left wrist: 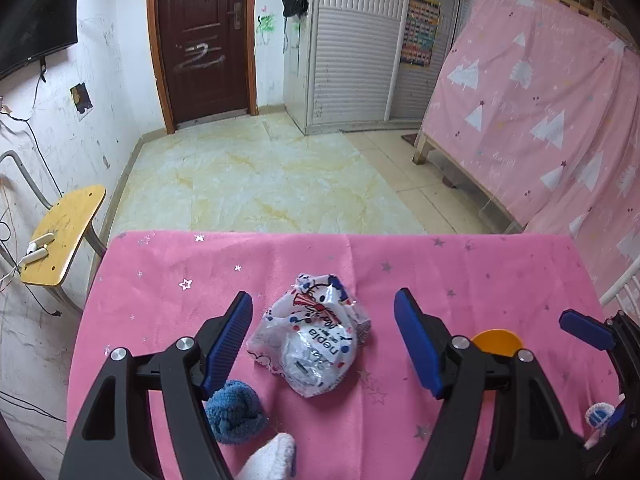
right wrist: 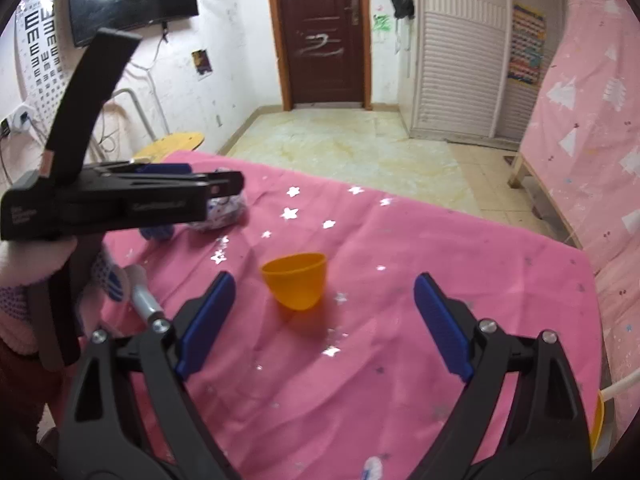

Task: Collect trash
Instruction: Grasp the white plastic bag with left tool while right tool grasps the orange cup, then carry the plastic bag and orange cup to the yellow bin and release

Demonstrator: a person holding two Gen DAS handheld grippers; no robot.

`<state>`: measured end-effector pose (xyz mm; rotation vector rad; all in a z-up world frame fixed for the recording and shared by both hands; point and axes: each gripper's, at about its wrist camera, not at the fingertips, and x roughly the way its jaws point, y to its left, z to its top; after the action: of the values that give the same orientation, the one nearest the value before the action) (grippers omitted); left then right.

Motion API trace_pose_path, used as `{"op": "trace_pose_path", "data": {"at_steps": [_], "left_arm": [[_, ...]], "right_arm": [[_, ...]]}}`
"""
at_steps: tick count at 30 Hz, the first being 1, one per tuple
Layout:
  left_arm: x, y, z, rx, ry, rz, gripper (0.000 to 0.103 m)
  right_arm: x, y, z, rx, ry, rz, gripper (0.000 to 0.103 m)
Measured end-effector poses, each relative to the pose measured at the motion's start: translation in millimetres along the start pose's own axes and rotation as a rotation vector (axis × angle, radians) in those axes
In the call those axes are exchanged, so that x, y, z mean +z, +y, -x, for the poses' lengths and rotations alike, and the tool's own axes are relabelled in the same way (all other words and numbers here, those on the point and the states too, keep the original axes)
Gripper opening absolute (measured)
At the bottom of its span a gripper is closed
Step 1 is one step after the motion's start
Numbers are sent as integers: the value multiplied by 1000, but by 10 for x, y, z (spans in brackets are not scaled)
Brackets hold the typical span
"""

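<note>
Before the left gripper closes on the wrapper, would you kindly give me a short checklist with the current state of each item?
1. Left gripper open: ok.
2. Wrapper centred between its fingers: ok.
3. Blue cloth clear of the closing path: cannot tell; it lies right by the left finger.
4. Right gripper open and empty: ok.
5. Orange cup upright on the pink cloth: not ok, it is tilted.
6. Fingers low enough to pinch: cannot tell.

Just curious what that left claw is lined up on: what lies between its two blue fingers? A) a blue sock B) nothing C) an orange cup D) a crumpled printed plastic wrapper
D: in the left wrist view the crumpled wrapper lies on the pink cloth between the open left gripper fingers.
</note>
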<state>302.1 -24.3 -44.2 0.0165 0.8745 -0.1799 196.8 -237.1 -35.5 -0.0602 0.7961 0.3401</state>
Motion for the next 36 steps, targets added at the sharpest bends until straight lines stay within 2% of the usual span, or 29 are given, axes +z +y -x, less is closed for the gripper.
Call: {"op": "trace_pose_path", "data": {"at_steps": [5,8,9,11,14,19,20,21,23,25,26,30,36], "left_arm": [[12,64,-166,-12,52,-5,66],[11,49,-193,-7,57,-24,66],[5,42,-193,3,56,-31,66],[-2,20,-211,6,65,-45,65],[-42,-24,-226,1,79,-59,56],[-79,-46,-221,-7,82,-72,41],[-87,-50,-220,-10,79,-73,39],[-110,-57,-214,-13,76,-73,38],[-121,-56,-196,-15,64,-62,36],[-132,-56,-167,-15,55,-53,35],[-131,-57,-153,-16,49,-49,35],[-134,-97,12,0,8,-51,34],[-122,-201,501,26,-76,-72,34]], "right_arm": [[37,106,-148,12,31,39,87],[52,153,-224,12,47,54,87],[59,162,-254,12,56,58,86],[63,183,-307,7,73,64,78],[60,183,-356,10,93,66,73],[47,197,-387,27,113,57,72],[47,194,-394,28,116,52,71],[49,184,-399,26,120,45,65],[61,163,-405,21,119,34,58],[61,139,-395,17,112,19,41],[60,132,-386,21,109,14,39],[68,152,-321,18,75,27,39],[14,96,-65,-12,4,6,39]]}}
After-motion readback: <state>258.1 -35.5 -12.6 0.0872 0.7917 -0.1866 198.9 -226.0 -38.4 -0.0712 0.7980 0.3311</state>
